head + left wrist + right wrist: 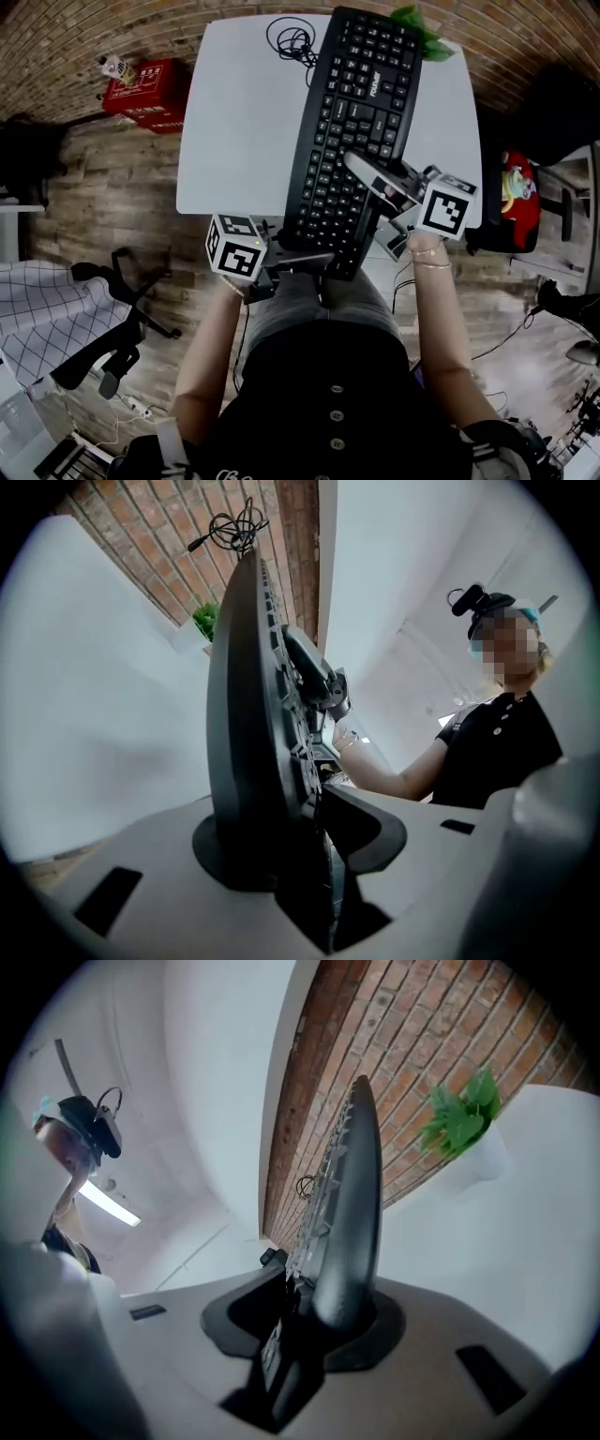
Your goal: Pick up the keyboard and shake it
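A black keyboard point(356, 122) hangs tilted over the white table point(234, 112), its near end close to my body. My left gripper point(300, 262) is shut on the near short edge, and my right gripper point(364, 176) is shut on the right long edge near that end. In the left gripper view the keyboard point(244, 742) stands edge-on between the jaws of the left gripper point(309, 827), with the right gripper point(319, 677) clamped farther along it. In the right gripper view the keyboard point(352, 1204) rises edge-on out of the right gripper point(305, 1312). Its coiled cable point(291, 39) lies on the table.
A green plant point(422, 33) stands at the table's far right corner by the brick wall. A red box point(141, 89) sits on the wooden floor to the left. A black office chair point(112, 328) is at my near left. A red bag point(516, 187) lies to the right.
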Available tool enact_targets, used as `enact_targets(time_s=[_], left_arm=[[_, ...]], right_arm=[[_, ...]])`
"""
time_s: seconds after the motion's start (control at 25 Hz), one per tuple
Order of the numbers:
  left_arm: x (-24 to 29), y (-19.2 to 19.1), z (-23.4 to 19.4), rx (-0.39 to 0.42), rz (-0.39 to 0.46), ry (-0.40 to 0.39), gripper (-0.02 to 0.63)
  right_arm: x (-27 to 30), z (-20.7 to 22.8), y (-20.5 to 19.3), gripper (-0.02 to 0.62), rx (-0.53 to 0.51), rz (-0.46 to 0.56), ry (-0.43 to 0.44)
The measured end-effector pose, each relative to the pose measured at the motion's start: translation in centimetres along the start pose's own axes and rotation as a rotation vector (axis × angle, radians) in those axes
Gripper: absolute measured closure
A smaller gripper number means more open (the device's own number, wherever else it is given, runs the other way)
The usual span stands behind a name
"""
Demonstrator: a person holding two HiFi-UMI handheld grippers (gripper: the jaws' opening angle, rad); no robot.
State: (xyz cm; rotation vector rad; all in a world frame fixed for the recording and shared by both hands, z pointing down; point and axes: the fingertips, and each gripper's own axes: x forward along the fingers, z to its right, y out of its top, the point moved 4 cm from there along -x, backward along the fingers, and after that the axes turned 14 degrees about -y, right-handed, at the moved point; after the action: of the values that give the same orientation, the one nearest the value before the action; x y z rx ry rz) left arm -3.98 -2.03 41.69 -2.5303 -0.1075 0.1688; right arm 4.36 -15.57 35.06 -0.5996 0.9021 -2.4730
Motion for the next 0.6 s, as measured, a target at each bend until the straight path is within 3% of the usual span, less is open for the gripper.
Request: enact_targets(time_s=[0.32, 0.6], left_arm=[[0.0, 3.1, 1.8, 0.096, -0.032, -0.007, 0.455], [1.5, 7.0, 2.7, 0.226, -0.041, 0.005, 0.46]], right_arm=[[-0.9, -3.2, 3.5, 0.465, -0.071, 0.064, 0.029], [-2.6, -5.4, 8.0, 0.465, -0.205, 0.135, 0.072]])
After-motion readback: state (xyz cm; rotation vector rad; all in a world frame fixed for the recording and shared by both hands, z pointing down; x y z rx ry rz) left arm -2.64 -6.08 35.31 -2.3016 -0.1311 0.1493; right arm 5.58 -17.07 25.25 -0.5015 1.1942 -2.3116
